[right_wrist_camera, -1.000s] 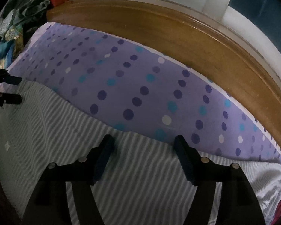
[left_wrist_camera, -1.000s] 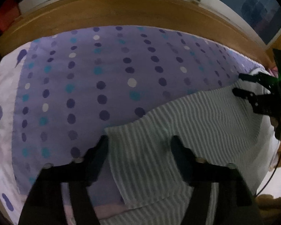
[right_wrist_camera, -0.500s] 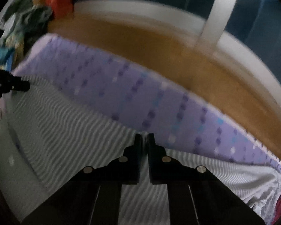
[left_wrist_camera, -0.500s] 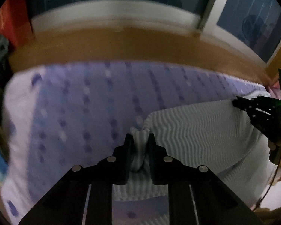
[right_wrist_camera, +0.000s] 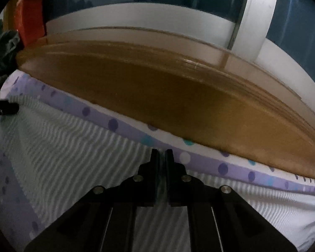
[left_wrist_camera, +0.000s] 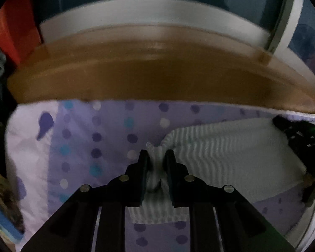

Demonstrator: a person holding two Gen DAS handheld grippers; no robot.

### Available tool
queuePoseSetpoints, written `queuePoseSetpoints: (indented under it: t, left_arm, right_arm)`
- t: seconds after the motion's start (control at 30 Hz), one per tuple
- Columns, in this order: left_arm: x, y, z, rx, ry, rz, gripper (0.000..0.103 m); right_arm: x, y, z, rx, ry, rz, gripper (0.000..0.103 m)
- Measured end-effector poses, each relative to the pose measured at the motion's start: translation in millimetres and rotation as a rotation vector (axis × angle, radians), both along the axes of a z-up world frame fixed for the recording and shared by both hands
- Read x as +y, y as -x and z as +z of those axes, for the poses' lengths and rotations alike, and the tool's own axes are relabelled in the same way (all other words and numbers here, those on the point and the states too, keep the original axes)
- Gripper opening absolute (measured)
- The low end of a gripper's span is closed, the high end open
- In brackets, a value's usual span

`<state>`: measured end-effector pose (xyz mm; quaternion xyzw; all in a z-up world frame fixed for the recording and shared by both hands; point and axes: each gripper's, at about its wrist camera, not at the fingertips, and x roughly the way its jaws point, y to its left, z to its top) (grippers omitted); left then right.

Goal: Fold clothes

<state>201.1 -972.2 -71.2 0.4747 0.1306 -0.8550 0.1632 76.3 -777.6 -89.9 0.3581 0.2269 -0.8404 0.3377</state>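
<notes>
Left wrist view: the left gripper has a bunched corner of the striped garment between its fingers. The cloth fills the gap and bulges out above the tips, and the jaws are easing apart a little while the pads press on the wad. From that pinch the garment runs to the right across the bed, nearer the viewer than the headboard, with a narrow band of dotted purple sheet bare between its far edge and the wood. A short flap of the same cloth hangs below the fingers. At the right end of the garment, just below the headboard's right end, the right gripper shows as a dark shape with its tip on the cloth's far corner; its jaws cannot be judged from this side.

Right wrist view: the right gripper is drawn nearly closed, only a thin slit between its fingers, and a thin edge of the garment is caught in that slit. The garment spreads to the left and toward the viewer from the headboard, lying on the bed with a strip of dotted sheet between it and the wood. Far left, close under the headboard's left end, the left gripper is a dark tip on the garment's other corner. Beyond the headboard stand a white sill and dark window glass, and a red box sits above its left end.
</notes>
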Motion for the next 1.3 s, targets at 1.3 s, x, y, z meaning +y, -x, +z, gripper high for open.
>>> queuePoseSetpoints:
  t: [1.3]
  left_arm:
    - [-43.1, -70.2, 28.8, 0.014, 0.105, 0.09, 0.004]
  right_arm:
    - [-101.1, -151.9, -9.2, -0.106, 0.002, 0.266, 0.037]
